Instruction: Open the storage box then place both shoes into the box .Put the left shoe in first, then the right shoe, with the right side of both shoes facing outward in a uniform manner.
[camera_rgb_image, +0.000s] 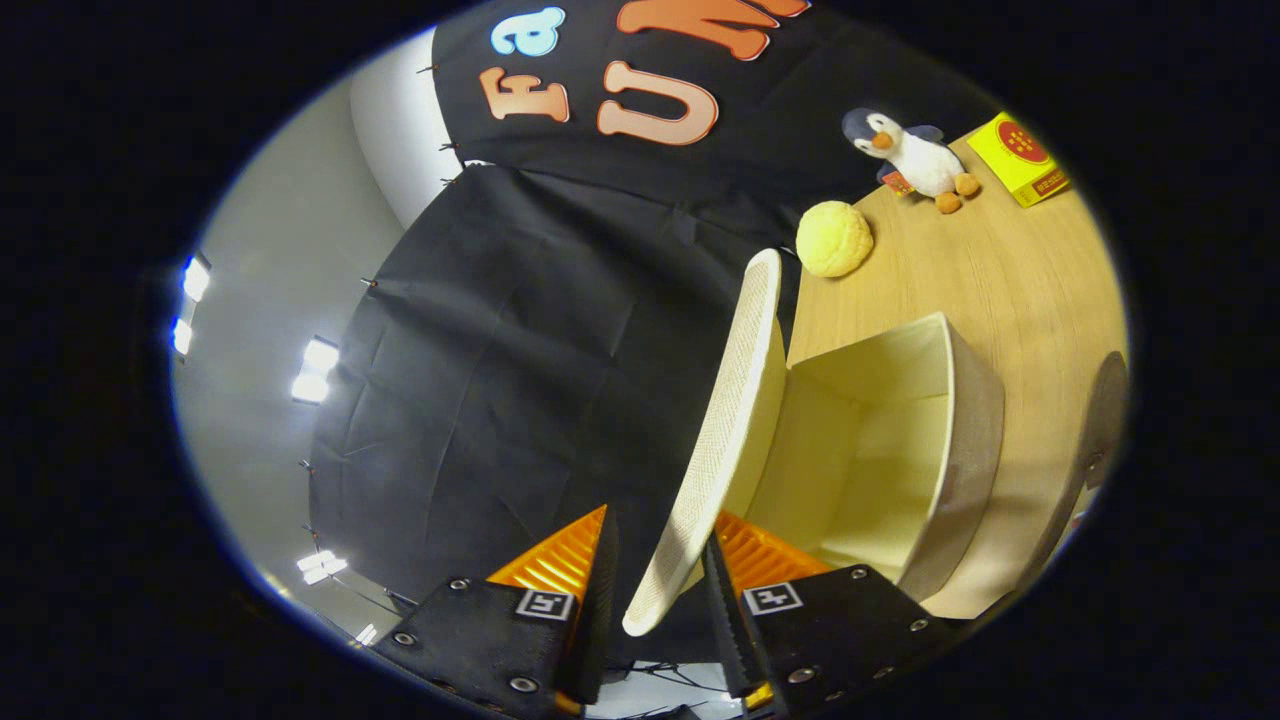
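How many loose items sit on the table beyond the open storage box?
3. A yellow bun-shaped ball lies nearest the storage box; farther back are a plush penguin and a yellow carton. Others may be hidden. The hand-held gripper clasps the lid.

1. We cannot tell whether both fingers of the gripper press on the cream woven-textured lid standing between them; its near edge hides the contact.
2. The lid covers one side of the cream fabric storage box behind it.
3. A dark rounded shape beyond the box on the light wooden surface is cut off; we cannot identify it.
4. The print on the flat yellow carton is too small to make out.
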